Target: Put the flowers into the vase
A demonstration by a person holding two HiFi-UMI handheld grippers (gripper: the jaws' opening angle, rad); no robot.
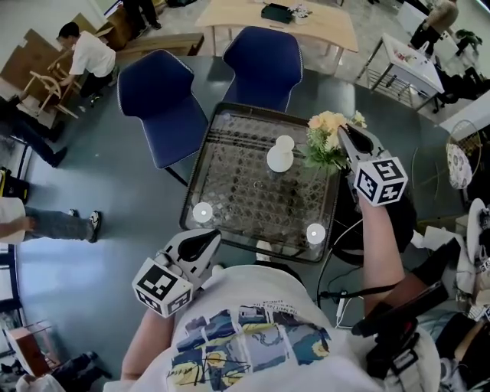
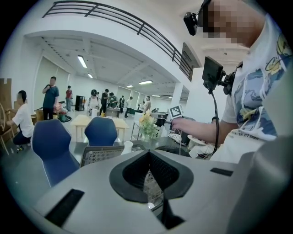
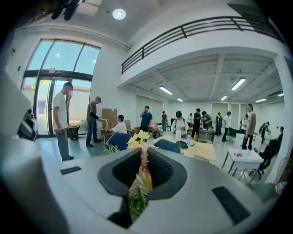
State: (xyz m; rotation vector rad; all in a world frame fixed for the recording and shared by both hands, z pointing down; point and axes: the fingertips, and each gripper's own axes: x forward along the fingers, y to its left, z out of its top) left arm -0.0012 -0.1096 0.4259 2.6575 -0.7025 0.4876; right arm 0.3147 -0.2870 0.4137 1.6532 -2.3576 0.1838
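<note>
A small white vase (image 1: 280,157) stands upright near the middle of the patterned glass table (image 1: 230,191). A bunch of pale yellow flowers (image 1: 325,142) with green leaves hangs in the air over the table's right edge, right of the vase. My right gripper (image 1: 346,139) is shut on its stems. In the right gripper view the stems and leaves (image 3: 143,176) are pinched between the jaws, with the blooms beyond the tips. My left gripper (image 1: 205,243) is shut and holds nothing at the table's near left corner. From there the left gripper view shows the flowers (image 2: 147,123) and the vase (image 2: 127,146).
Two blue chairs (image 1: 164,99) (image 1: 264,61) stand at the table's far side, with a wooden table (image 1: 283,23) behind them. White round caps (image 1: 202,213) (image 1: 315,233) mark the near corners. Cables and dark gear (image 1: 398,314) lie at the right. People stand around the room.
</note>
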